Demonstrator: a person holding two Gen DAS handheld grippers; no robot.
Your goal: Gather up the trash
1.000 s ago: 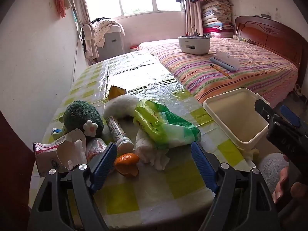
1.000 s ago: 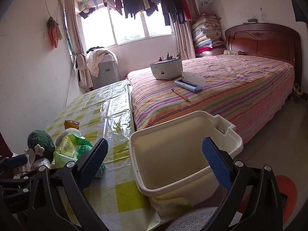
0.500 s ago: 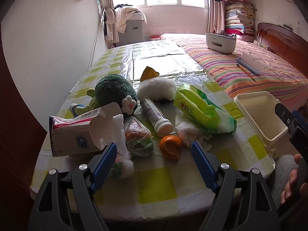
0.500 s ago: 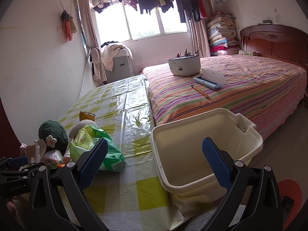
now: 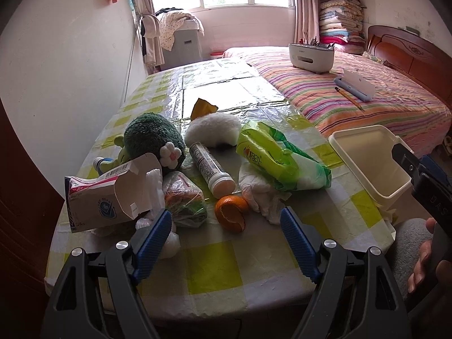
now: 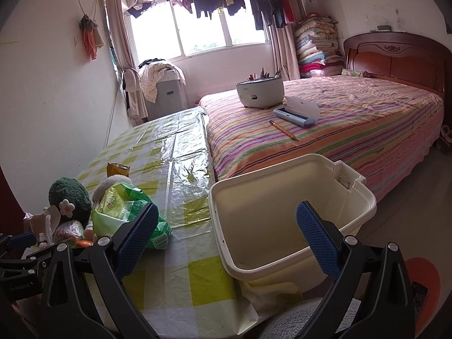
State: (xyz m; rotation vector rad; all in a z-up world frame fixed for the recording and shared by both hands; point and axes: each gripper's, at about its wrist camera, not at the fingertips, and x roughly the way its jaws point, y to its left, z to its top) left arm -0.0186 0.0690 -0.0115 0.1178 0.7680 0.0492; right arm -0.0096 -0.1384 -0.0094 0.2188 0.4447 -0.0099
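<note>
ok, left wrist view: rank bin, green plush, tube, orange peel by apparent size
1. Cream bin
2. Green plush
3. White tube
4. Orange peel
Tube and peel look close in size; the peel is nearer, so unsure.

Checked-cloth table [image 5: 214, 265] carries orange peel [image 5: 230, 217], green wrapper [image 5: 278, 162], tube [image 5: 210, 169], plush toy [image 5: 152, 141], carton [image 5: 110, 197].

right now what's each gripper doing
left gripper: jaws open, holding nothing.
right gripper: jaws open, holding nothing.

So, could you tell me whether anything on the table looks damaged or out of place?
Yes: the carton lies on its side, torn open with tissue poking out, and two plush toys sit among the orange peel and wrappers.
</note>
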